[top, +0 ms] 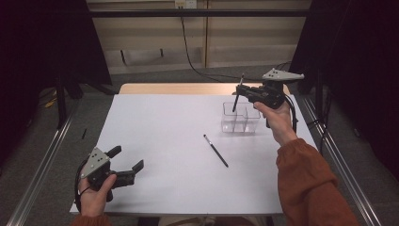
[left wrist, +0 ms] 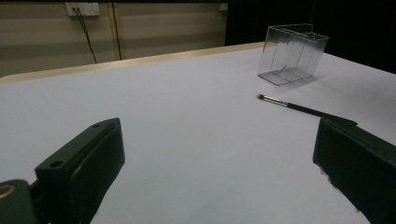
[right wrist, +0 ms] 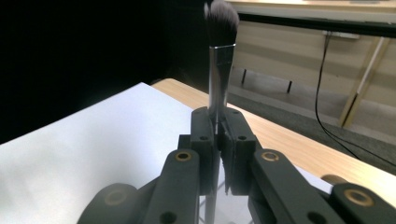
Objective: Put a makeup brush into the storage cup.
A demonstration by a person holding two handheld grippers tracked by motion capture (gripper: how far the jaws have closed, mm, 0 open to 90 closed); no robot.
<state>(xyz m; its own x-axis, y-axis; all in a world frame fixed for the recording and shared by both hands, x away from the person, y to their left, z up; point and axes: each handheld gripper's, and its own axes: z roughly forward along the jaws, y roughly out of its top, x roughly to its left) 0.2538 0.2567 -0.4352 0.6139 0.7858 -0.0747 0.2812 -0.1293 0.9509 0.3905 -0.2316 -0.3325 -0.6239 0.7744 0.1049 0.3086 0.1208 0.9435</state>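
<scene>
With your right claw (top: 244, 92) clamped shut on the makeup brush (top: 237, 97), bristles up, just above the clear divided organizer (top: 240, 120), keep its handle vertical over one compartment while your left claw (top: 126, 165) waits wide open and empty.

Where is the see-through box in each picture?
High view: the see-through box sits right of the middle of the white table, just below the brush held by the right tool.
Left gripper view: the box stands at the upper right, beyond the thin brush lying on the table.
Right gripper view: I cannot make the box out there.
Shared landmark: the table's wooden far edge.
</scene>
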